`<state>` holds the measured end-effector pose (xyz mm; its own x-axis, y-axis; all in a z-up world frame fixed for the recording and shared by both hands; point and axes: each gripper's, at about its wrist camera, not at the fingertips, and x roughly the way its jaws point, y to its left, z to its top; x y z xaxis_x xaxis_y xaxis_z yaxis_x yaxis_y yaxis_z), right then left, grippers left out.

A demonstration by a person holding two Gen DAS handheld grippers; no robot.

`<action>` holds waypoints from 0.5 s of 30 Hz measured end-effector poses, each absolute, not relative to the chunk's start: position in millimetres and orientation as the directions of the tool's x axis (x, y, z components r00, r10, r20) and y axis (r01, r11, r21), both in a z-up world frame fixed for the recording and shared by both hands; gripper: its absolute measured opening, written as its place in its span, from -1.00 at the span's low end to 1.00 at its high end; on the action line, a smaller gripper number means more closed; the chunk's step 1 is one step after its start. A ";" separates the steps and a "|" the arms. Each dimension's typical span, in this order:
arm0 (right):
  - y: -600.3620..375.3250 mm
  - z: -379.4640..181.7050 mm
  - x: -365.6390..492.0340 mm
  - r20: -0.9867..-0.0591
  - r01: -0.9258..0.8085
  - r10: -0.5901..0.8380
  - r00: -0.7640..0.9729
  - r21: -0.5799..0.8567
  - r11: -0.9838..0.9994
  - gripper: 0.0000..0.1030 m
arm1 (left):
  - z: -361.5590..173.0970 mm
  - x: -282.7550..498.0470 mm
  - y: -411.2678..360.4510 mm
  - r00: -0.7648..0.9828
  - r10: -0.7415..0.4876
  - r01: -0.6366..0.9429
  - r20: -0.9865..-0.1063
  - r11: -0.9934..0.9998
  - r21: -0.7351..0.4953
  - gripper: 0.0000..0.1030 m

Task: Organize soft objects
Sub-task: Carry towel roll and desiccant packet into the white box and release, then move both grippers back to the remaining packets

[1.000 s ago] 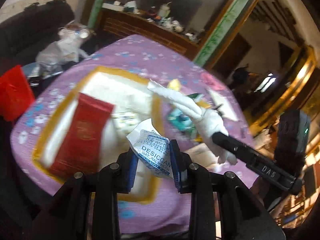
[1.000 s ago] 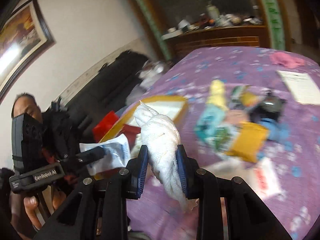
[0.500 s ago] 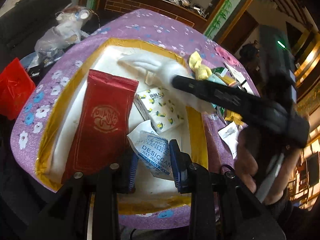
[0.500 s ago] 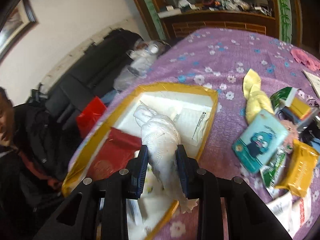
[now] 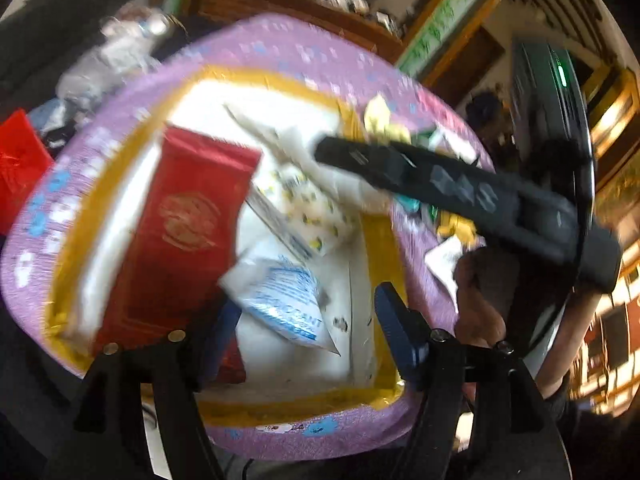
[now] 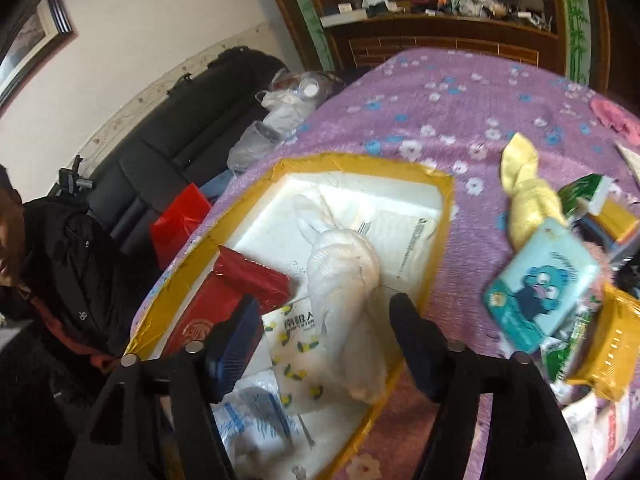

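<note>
A white foam box with yellow-taped rim sits on the purple flowered tablecloth. Inside lie a red pouch, a tissue pack with yellow print, a blue-and-white desiccant packet and a rolled white cloth. My left gripper is open above the desiccant packet. My right gripper is open around the white cloth, which rests in the box; the jaws stand apart from it.
On the cloth right of the box lie a yellow knotted cloth, a teal cartoon tissue pack, yellow packs and a pink cloth. A red bag and a black sofa stand beyond the table's left edge.
Both grippers opened. The desiccant packet dropped from the left gripper into the box, and the white cloth left the right gripper and lies in the box.
</note>
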<state>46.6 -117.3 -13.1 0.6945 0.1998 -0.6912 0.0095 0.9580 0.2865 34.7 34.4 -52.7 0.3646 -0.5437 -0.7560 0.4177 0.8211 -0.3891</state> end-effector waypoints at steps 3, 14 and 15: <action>-129.7 -10.5 34.0 -0.653 -0.021 0.226 0.723 0.306 0.952 0.42 | -34.1 20.9 40.2 0.446 -0.513 0.400 -0.733 0.847 -0.349 0.32; -231.0 -17.7 -89.3 -0.602 0.007 0.247 0.759 0.387 0.922 0.54 | -16.3 -16.7 -32.6 0.375 -0.611 0.506 -0.698 0.765 -0.398 0.32; -240.9 -18.5 -95.5 -0.605 0.021 0.236 0.760 0.386 0.922 0.54 | -16.7 -18.5 -44.3 0.348 -0.628 0.522 -0.696 0.747 -0.412 0.32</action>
<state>-95.5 -240.9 -18.5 0.7604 0.2356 -0.6052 0.0212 0.9224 0.3857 -18.5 -44.2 -16.7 0.3479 -0.6276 -0.6965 0.5222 0.7467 -0.4120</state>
